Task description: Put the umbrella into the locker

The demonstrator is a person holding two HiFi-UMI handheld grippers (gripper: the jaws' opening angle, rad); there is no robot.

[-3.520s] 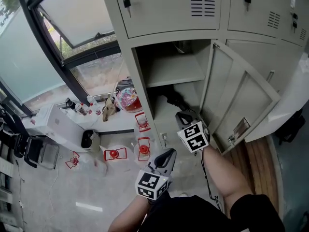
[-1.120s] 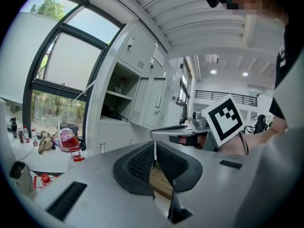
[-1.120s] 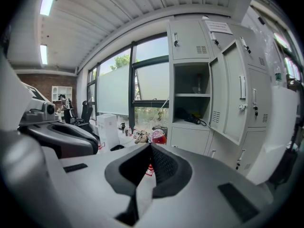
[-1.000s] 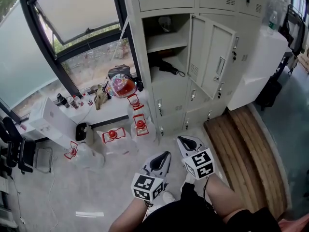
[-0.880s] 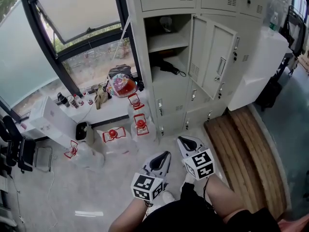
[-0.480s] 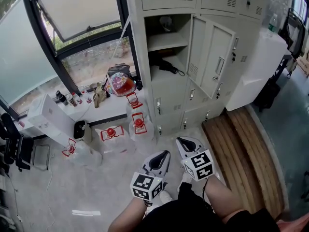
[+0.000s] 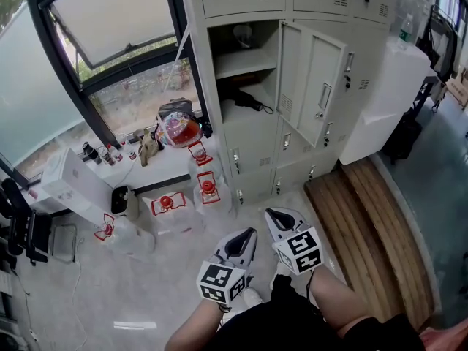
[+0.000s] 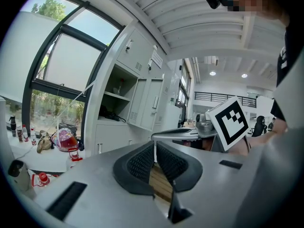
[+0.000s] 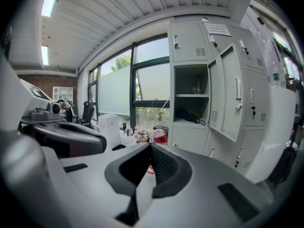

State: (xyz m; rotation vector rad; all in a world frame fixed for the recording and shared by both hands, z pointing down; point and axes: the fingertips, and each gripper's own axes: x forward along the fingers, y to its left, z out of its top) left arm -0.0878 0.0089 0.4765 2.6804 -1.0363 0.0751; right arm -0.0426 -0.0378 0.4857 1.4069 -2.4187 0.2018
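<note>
The black folded umbrella (image 7: pixel 245 99) lies on the floor of the open locker compartment (image 7: pixel 251 134), under its inner shelf (image 7: pixel 245 63). The locker door (image 7: pixel 311 79) stands swung out to the right. Both grippers hang low in front of the person's body, well back from the locker. My left gripper (image 7: pixel 246 235) is shut with nothing in it, and my right gripper (image 7: pixel 276 216) beside it is shut and empty too. The left gripper view shows the shut left gripper (image 8: pixel 155 148) and the umbrella (image 8: pixel 111 114) far off. In the right gripper view the right gripper (image 9: pixel 150 151) points toward the umbrella (image 9: pixel 187 115).
Left of the locker a window ledge carries a colourful round bag (image 7: pixel 178 129) and small bottles (image 7: pixel 95 152). Red-capped water jugs (image 7: pixel 170 205) and a white box (image 7: pixel 77 185) stand on the floor there. A wooden platform (image 7: pixel 365 225) lies to the right.
Since the oldest frame the person has backed away from the locker, where the right gripper was near the open compartment. Over the last second both grippers stayed still and shut.
</note>
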